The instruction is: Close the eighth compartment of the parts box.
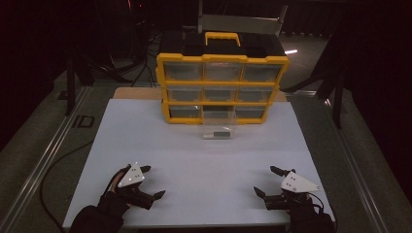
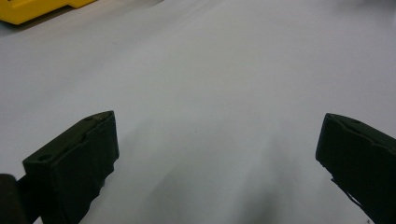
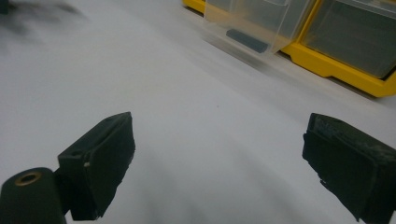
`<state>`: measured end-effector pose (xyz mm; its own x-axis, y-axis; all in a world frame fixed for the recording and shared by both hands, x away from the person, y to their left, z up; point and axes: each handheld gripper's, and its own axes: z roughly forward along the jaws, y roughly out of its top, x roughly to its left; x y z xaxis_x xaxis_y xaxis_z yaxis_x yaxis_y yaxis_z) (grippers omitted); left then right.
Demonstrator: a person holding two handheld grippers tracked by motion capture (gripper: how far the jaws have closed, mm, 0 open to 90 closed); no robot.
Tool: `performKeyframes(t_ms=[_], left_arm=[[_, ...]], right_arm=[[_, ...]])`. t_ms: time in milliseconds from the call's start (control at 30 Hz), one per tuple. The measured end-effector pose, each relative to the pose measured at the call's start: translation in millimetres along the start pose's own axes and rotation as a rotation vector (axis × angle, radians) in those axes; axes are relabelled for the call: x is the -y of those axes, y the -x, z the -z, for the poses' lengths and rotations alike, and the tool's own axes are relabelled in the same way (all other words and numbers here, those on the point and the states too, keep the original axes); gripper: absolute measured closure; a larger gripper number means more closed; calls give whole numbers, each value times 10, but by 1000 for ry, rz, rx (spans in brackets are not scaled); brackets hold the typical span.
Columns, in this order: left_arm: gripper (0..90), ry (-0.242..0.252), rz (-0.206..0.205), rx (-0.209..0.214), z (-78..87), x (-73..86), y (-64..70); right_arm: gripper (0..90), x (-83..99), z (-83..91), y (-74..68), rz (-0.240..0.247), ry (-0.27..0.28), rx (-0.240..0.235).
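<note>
The room is dark, and a pale white board (image 1: pixel 194 160) lies lit on the table under the high camera. On the near left of that board, the left gripper (image 1: pixel 152 182) hangs with its two black jaws spread wide and nothing between them; in the left gripper view the left gripper (image 2: pixel 217 149) shows bare board in the gap. A gloved hand (image 1: pixel 104 211) comes in from the bottom edge behind it, with a grey three-cornered plate on top of the tool. On the near right, the right gripper (image 1: pixel 268 180) is just as far open and holds nothing; in the right gripper view the right gripper (image 3: pixel 219 149) frames only plain board between its jaws. The two tools are well apart, each near its own corner of the board.

Farther out, near the far middle of the board, a clear drawer (image 1: pixel 218 127) stands pulled out of the bottom row of a yellow organizer (image 1: pixel 222 58), in the middle column. A small dark block (image 1: pixel 222 132) lies inside the drawer near its front. In the right gripper view the clear drawer (image 3: pixel 254 18) and the dark block (image 3: pixel 247 40) sit ahead and to the right, blurred. The organizer has three rows of three drawers and a yellow handle (image 1: pixel 222 37) on top.
</note>
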<state>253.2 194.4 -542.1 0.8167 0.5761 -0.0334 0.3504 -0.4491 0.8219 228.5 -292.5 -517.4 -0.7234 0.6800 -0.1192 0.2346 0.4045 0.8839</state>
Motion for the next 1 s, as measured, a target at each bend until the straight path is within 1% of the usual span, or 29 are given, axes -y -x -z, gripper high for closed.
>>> performKeyframes(t_ms=[233, 433, 567, 700, 833, 867, 933, 1000], left_arm=[[0, 12, -3, 2, 7, -3, 2], [0, 8, -5, 5, 4, -4, 6], [0, 12, -4, 5, 4, -4, 8], [0, 11, -4, 5, 0, -3, 2], [0, 12, -6, 5, 0, -6, 7], [0, 14, -5, 7, 0, -6, 8], [0, 14, -6, 5, 0, -6, 7], [0, 16, -4, 7, 0, -6, 6]], right_arm=[[91, -5, 14, 14, 1, 6, 5], [90, -23, 40, 17, -10, 13, 17], [90, -40, 58, 18, -8, 21, 20], [91, -89, 88, 26, -8, 29, 28], [90, -133, 98, 47, -14, 25, 38], [90, -177, 103, 54, -13, 14, 48], [91, -220, 109, 59, -13, 17, 55], [90, -262, 112, 61, -4, 16, 63]])
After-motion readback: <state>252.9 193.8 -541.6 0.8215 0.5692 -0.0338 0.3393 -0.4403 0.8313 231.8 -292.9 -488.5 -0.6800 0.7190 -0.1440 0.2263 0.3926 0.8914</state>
